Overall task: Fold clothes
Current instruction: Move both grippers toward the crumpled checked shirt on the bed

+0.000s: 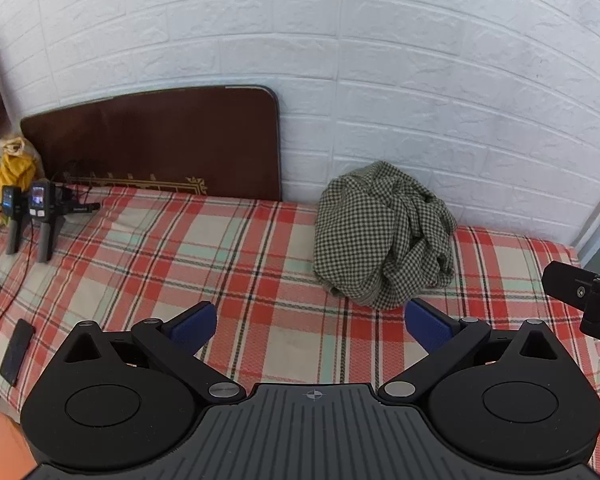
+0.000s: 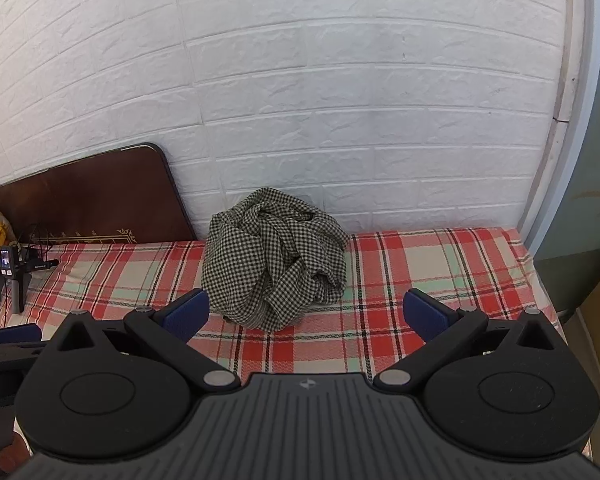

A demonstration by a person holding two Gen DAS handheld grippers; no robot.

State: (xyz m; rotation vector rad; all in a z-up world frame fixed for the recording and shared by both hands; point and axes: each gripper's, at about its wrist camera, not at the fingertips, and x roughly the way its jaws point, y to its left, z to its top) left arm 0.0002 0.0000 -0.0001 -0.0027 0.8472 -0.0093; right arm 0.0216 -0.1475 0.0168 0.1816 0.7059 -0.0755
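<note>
Crumpled into a rounded heap with no clear long axis, the black-and-white checked cloth garment (image 1: 384,236) sits on the red, cream and mint plaid bedsheet (image 1: 204,264) against the white brick-pattern wall (image 1: 420,80), at about 1 o'clock from the left gripper (image 1: 311,326) and 12 o'clock from the right gripper (image 2: 306,316). Both claws are spread wide and empty, well short of the heap, whose folds hide its shape and far side. Only the left view shows the flat black phone (image 1: 17,351) at 9 o'clock, while the right view cuts off the two small grey-handled cameras (image 2: 5,276) at its edge.

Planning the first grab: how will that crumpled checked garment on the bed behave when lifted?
The checked garment is bunched in loose, soft folds, so it will probably droop and unravel when lifted. It looks thin, so likely light. Pushed across the plaid sheet, it would probably drag and bunch rather than slide.
</note>
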